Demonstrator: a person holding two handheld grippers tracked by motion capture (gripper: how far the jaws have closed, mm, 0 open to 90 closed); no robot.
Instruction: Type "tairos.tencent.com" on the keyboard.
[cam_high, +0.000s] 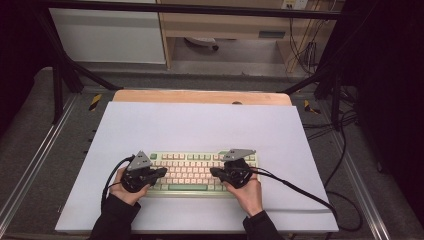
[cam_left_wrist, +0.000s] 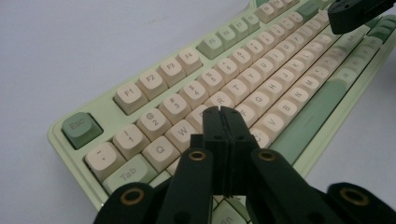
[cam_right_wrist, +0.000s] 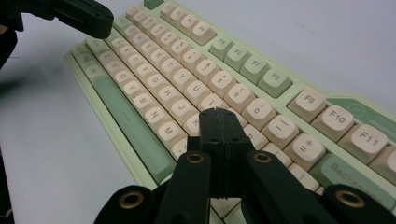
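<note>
Tongs pressed tight together, nothing between them: that is how both of mine stand over the keyboard (cam_high: 192, 173), used here as blunt typing tips rather than as grips. My left tongs (cam_left_wrist: 222, 112) sit with jaws fully closed, their joined tip poised above the upper letter rows near the W, E and R keys; from the left gripper view I cannot tell whether the tip rests on a cap or hangs just above it. My right tongs (cam_right_wrist: 218, 114), equally shut and empty, point at the right half of the board, their tip near the O and P keys, again too close to call on contact.

Seen from the high view, the left tongs (cam_high: 161, 171) and the right tongs (cam_high: 215, 172) face each other across the middle of the pale green and cream keyboard, which lies square on a white sheet (cam_high: 200, 125) over the desk (cam_high: 200, 96), near my edge.

To do this step well, I judge that I should keep the jaws shut so the tip stays narrow, come down straight on the centre of one cap at a time, press lightly, and lift clear before moving sideways. A slanted approach risks catching two neighbouring keys, and the two tips should stay well apart.
</note>
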